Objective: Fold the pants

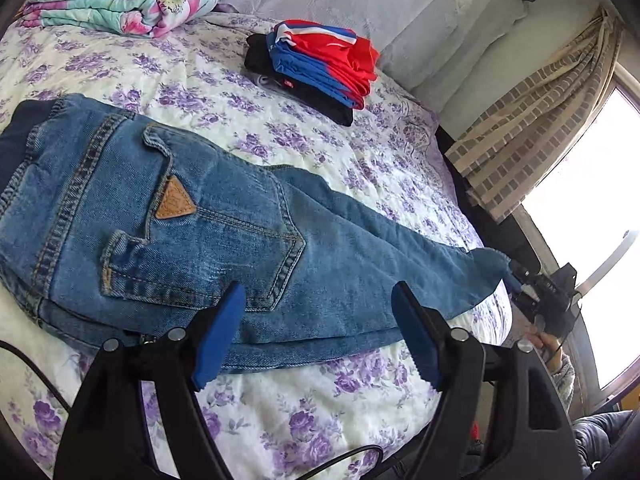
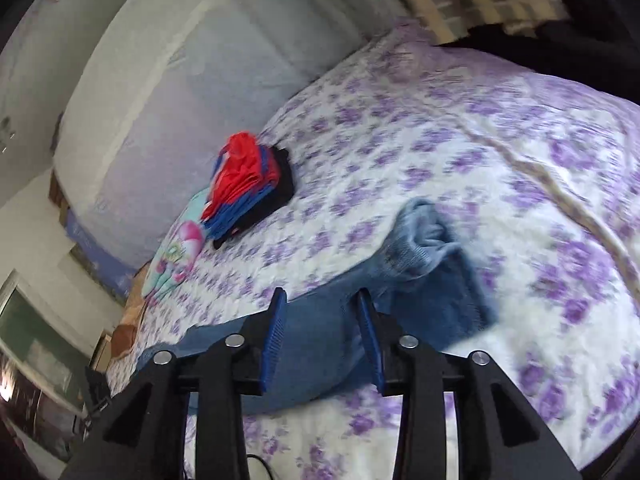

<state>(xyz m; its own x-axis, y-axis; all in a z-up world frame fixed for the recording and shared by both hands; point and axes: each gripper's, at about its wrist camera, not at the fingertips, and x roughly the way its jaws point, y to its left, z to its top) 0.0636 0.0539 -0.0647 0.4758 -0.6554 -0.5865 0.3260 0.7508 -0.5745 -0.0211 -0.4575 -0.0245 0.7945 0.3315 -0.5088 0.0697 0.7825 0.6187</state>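
I see the jeans (image 1: 224,240) lying across the floral bedspread (image 1: 320,128), already doubled lengthwise: one back pocket with its tan triangular patch (image 1: 175,200) faces up and the legs run stacked toward the window side of the bed. So I judge the first fold done and the crosswise folds still to come.

My left gripper (image 1: 318,336) hangs just over the near edge of the seat area, jaws wide apart, holding nothing. My right gripper (image 2: 322,344) is at the hem end; its blue pads (image 2: 276,340) stand a moderate way apart with denim between them in view, but the right wrist picture is blurred and I cannot tell whether they touch the cloth. From the left wrist view that gripper (image 1: 540,296) sits right at the hem end.

A folded stack of red, blue and black clothes (image 1: 316,64) waits near the headboard, and a rolled floral quilt (image 1: 120,4) lies in the far corner. I expect the jeans to join that stack.
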